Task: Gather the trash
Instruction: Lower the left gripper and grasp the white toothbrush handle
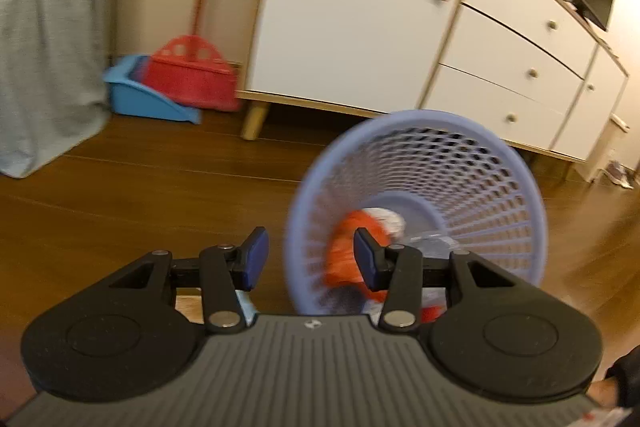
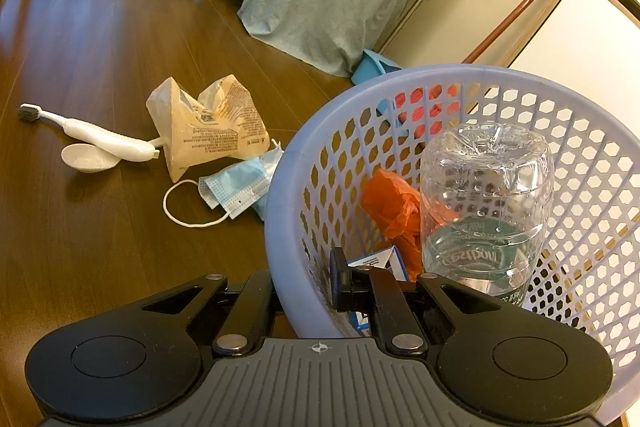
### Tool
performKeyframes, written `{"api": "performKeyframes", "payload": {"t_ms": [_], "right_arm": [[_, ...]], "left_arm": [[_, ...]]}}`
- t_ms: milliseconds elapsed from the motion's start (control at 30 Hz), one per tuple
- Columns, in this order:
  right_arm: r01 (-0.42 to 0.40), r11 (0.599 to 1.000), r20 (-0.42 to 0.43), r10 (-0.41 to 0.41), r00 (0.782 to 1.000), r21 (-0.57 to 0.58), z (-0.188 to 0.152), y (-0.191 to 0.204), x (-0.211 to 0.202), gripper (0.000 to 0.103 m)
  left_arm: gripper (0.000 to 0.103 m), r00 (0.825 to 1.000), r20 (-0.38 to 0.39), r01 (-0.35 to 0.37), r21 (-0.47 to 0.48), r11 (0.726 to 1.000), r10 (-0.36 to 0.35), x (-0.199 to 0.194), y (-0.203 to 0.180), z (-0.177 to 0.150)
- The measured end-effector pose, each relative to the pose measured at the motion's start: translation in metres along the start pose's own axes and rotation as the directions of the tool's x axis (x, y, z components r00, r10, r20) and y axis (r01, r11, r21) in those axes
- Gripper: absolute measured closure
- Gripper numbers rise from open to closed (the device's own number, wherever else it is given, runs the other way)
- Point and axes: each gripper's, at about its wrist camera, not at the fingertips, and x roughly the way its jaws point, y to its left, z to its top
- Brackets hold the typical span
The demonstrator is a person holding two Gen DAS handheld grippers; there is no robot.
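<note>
Gripping the basket (image 2: 280,195) by its rim, the right gripper (image 2: 304,287) has its jaws pinching the wall, one inside, one outside. The left gripper (image 1: 311,259) hangs with jaws spread, holding nothing. Best keep the basket steady beside the mask (image 2: 236,191) and wrapper (image 2: 208,127) on the floor (image 2: 100,47), then take the mask first.

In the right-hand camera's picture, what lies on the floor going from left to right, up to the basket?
Toothbrush → spoon → crumpled paper bag → face mask → lavender basket, which holds an orange bag and then a clear bottle.
</note>
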Motion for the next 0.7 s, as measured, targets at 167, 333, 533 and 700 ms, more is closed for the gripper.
{"api": "performKeyframes", "payload": {"t_ms": [167, 333, 533, 700], "right_arm": [[0.001, 1.000, 0.000, -0.001, 1.000, 0.001, 0.000, 0.000, 0.000, 0.097], [0.000, 1.000, 0.000, 0.000, 1.000, 0.002, 0.000, 0.000, 0.000, 0.097], [-0.001, 1.000, -0.001, 0.001, 1.000, -0.009, 0.000, 0.000, 0.000, 0.097], [-0.001, 1.000, -0.003, 0.001, 1.000, -0.020, -0.001, 0.002, 0.000, 0.097]], "left_arm": [[0.061, 0.992, -0.011, -0.128, -0.051, 0.990, 0.128, -0.026, 0.046, -0.012], [0.058, 0.974, -0.053, -0.226, -0.087, 0.970, 0.222, -0.048, 0.084, -0.043], [0.056, 0.946, -0.163, -0.288, -0.038, 0.957, 0.279, -0.054, 0.108, -0.098], [0.056, 0.935, -0.231, -0.268, 0.033, 0.963, 0.268, -0.039, 0.114, -0.136]]}}
